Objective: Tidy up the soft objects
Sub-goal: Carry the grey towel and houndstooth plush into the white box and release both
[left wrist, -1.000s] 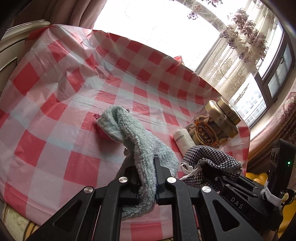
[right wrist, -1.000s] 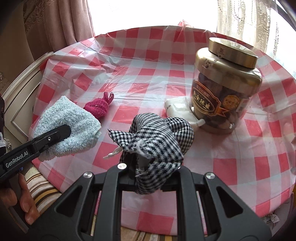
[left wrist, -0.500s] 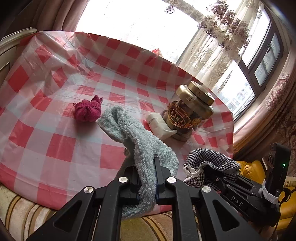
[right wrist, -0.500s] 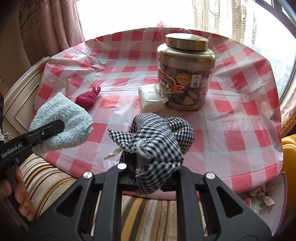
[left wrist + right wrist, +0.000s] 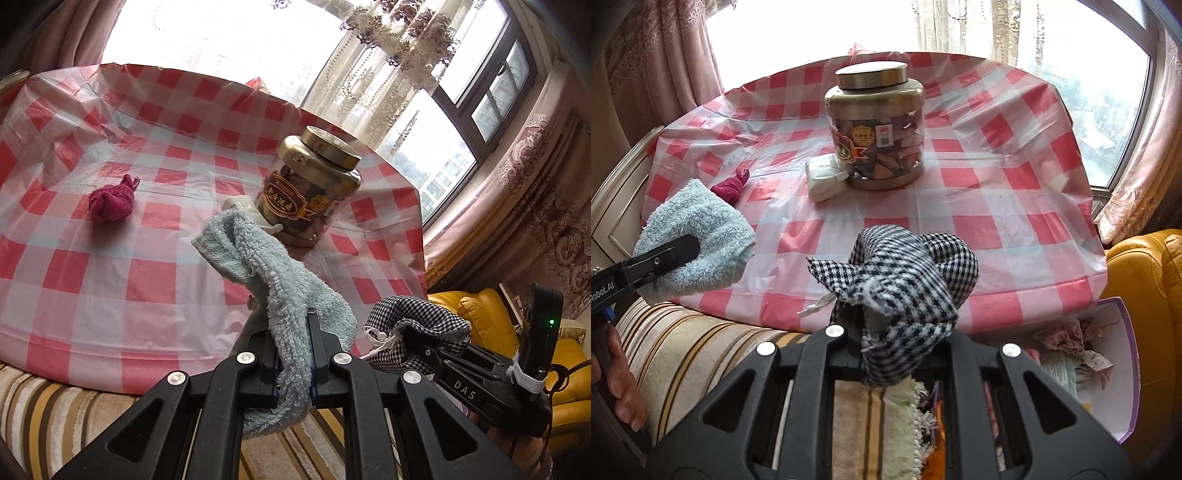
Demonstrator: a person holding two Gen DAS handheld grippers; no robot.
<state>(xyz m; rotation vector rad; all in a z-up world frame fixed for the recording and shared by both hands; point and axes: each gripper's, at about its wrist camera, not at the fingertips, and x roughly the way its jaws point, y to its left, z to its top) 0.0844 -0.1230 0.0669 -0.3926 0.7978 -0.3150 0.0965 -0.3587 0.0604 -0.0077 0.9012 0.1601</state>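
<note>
The light blue fluffy sock point(image 5: 273, 280) is pinched between the closed jaws of the left gripper point(image 5: 293, 354), its cuff sticking up ahead of the fingers and its toe drooping below them. Just to its right, the right gripper point(image 5: 886, 332) is clamped on the black-and-white checked cloth point(image 5: 905, 273), bunched above its fingers. 1 magenta sock ball point(image 5: 110, 203) lies on the red-checked tablecloth point(image 5: 92, 277), well apart from the jar point(image 5: 310, 192).
</note>
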